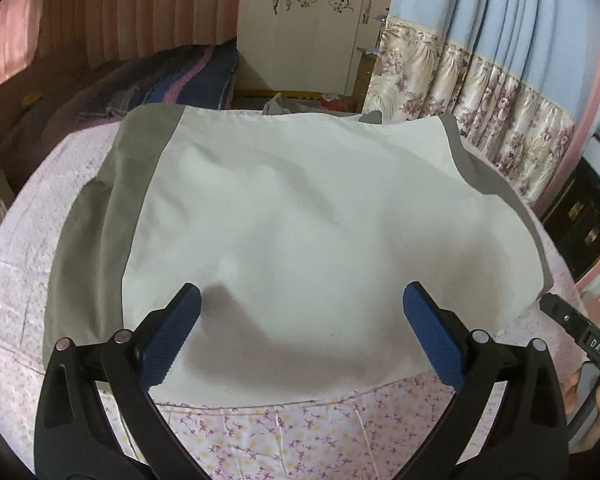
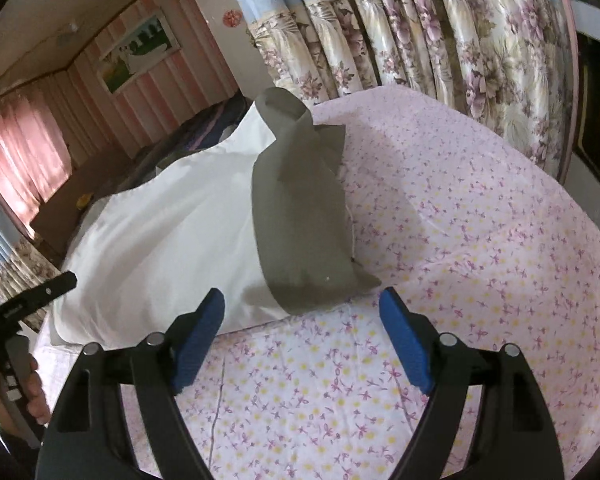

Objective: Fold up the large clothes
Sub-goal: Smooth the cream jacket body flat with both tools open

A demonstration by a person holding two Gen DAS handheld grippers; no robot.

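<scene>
A large white garment with grey sleeves [image 1: 284, 216] lies spread on a bed with a pink flowered sheet [image 1: 284, 440]. My left gripper [image 1: 302, 300] is open and empty, hovering over the garment's near hem. In the right wrist view the garment [image 2: 172, 232] lies to the left, with a grey sleeve [image 2: 296, 216] folded over its right edge. My right gripper [image 2: 302, 308] is open and empty, just in front of the sleeve's near end. Each gripper shows at the edge of the other's view, the right one [image 1: 568, 324] and the left one [image 2: 32, 296].
Flowered curtains [image 2: 440, 40] hang behind the bed on the right. A dark blanket [image 1: 148, 84] lies at the far left, a white wardrobe [image 1: 312, 24] stands behind. The flowered sheet [image 2: 480, 240] stretches to the right of the garment.
</scene>
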